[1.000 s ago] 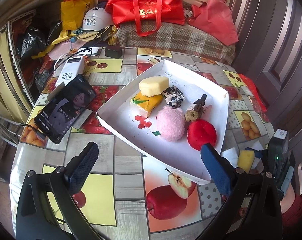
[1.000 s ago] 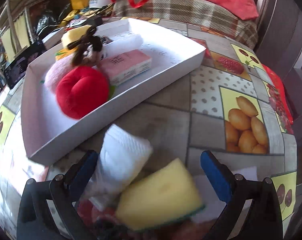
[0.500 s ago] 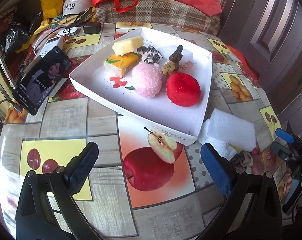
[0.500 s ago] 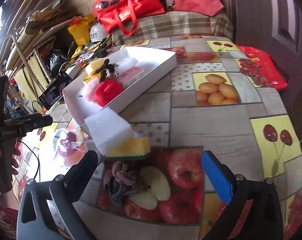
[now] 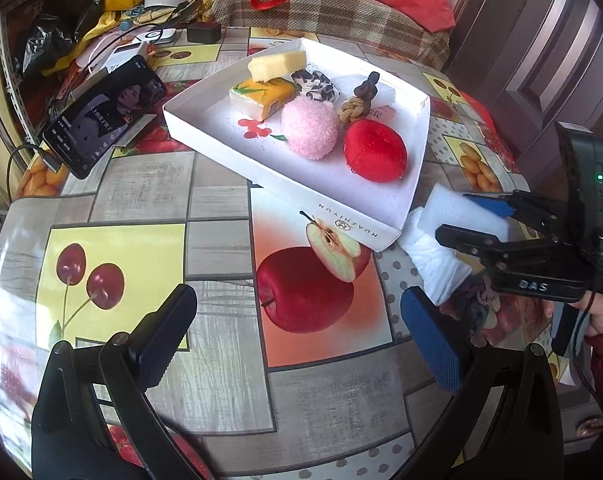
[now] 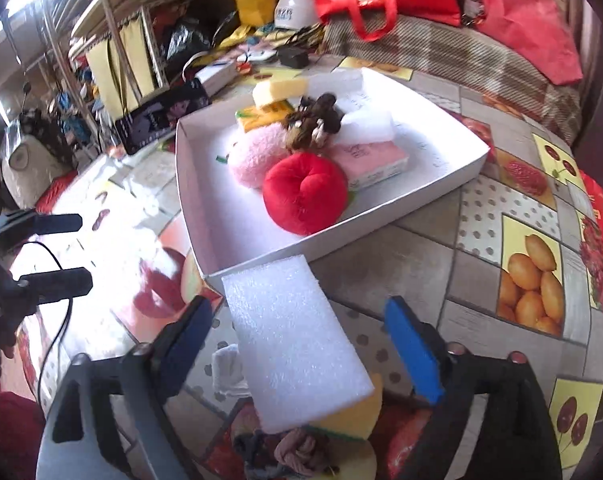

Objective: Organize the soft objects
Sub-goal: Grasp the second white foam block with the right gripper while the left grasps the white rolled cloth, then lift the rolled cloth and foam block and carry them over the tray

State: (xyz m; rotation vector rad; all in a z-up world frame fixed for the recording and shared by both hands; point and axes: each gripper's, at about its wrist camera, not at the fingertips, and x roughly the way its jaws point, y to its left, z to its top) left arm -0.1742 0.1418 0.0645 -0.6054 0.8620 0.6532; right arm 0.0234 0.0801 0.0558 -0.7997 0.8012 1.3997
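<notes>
Right jaws: right gripper (image 6: 297, 344) just narrowed around the white foam block (image 6: 293, 344), gaps showing both sides.
Left jaws: left gripper (image 5: 297, 328) wide, empty.
Meaning: pickup starting; white box (image 6: 441, 184) lies beyond.

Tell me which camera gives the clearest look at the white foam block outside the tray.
The right wrist view: the white foam block fills the foreground between the right tool's fingers, its top face fully visible. The left wrist view shows only part of it, behind the right tool.
</notes>
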